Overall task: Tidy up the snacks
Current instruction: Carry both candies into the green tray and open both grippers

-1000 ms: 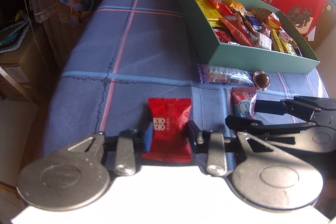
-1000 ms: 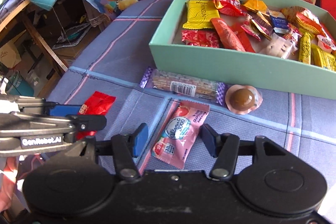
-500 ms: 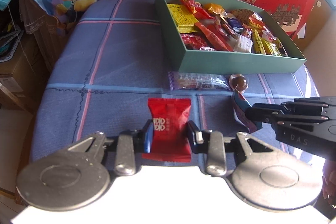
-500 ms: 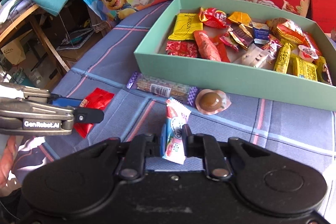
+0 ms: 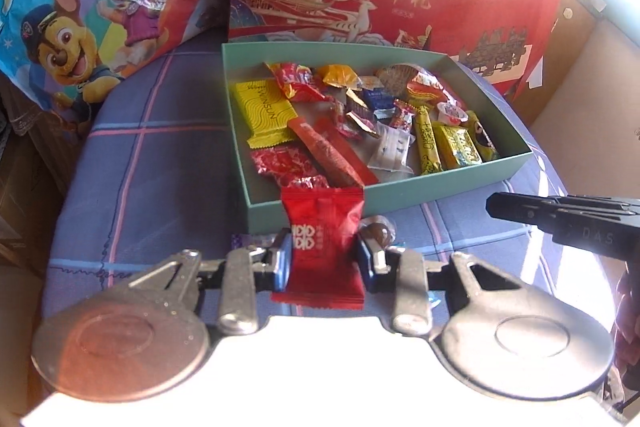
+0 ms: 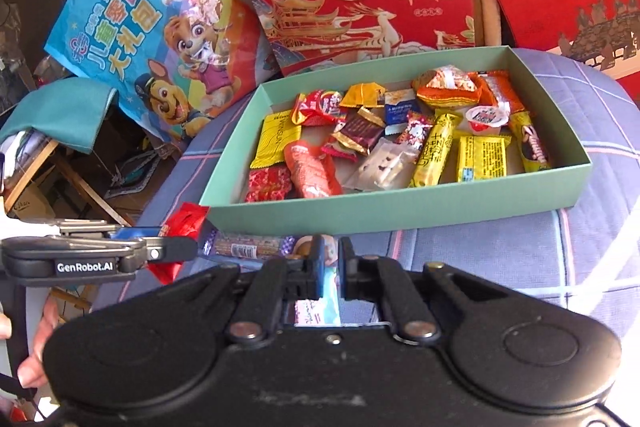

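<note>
Now both tools are loaded above the plaid cloth (image 5: 152,155). The left gripper (image 5: 323,261) clamps a red snack packet (image 5: 323,239) between its blue pads, the packet standing upright just before the near wall of the green box (image 5: 452,189). The right gripper (image 6: 329,267) is pinched tight on a thin pink-and-white wrapper (image 6: 326,303). A purple wafer bar (image 6: 244,245) and a brown jelly cup (image 5: 378,231) lie on the cloth beside the box, which holds many mixed sweets.
</note>
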Motion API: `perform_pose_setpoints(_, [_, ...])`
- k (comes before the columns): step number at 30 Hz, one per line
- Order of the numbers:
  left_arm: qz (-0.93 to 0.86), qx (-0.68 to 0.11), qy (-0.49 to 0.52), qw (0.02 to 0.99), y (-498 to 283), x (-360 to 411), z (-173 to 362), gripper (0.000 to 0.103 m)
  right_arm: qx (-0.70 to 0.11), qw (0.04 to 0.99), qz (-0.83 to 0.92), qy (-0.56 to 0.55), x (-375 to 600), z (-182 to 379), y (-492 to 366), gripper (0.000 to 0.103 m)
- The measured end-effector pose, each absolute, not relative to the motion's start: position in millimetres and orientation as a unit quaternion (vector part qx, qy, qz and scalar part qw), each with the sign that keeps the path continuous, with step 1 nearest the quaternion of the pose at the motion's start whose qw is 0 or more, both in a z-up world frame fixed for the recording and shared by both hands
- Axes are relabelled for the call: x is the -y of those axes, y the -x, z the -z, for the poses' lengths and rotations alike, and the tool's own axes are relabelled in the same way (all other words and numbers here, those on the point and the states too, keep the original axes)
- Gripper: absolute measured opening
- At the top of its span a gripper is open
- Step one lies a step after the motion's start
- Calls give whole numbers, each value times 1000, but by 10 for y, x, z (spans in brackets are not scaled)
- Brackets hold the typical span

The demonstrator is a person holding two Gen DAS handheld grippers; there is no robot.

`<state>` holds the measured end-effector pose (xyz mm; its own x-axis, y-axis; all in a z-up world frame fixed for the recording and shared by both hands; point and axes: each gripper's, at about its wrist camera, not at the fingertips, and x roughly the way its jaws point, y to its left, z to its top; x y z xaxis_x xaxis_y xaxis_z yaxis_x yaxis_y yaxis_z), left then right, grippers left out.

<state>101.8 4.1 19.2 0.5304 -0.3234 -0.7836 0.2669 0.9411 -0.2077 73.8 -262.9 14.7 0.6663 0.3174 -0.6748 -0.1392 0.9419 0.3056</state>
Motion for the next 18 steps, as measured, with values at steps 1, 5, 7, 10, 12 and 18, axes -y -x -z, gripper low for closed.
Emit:
perform_pose_setpoints(1, [170, -450, 31, 876, -1092, 6, -228, 33, -383, 908, -121, -118, 2672, -172, -788, 7])
perform_pose_setpoints(5, [170, -442, 37, 880, -1272, 84, -291, 33, -414, 882, -163, -154, 2793, -122, -958, 8])
perform_pose_setpoints(7, [167, -441, 38, 881, -1289, 80, -281, 33, -436, 872, -178, -133, 2680, -13, -933, 26])
perform_pose_setpoints(10, [157, -450, 50, 878, -1285, -5, -203, 33, -459, 863, -184, -98, 2409, 239, -875, 39])
perform_pose_setpoints(12, [150, -456, 55, 875, -1267, -71, -155, 33, -474, 856, -183, -93, 2290, 399, -885, 39])
perform_pose_setpoints(18, [141, -461, 62, 874, -1210, -252, -117, 33, -478, 862, -161, -45, 2019, 642, -863, 56])
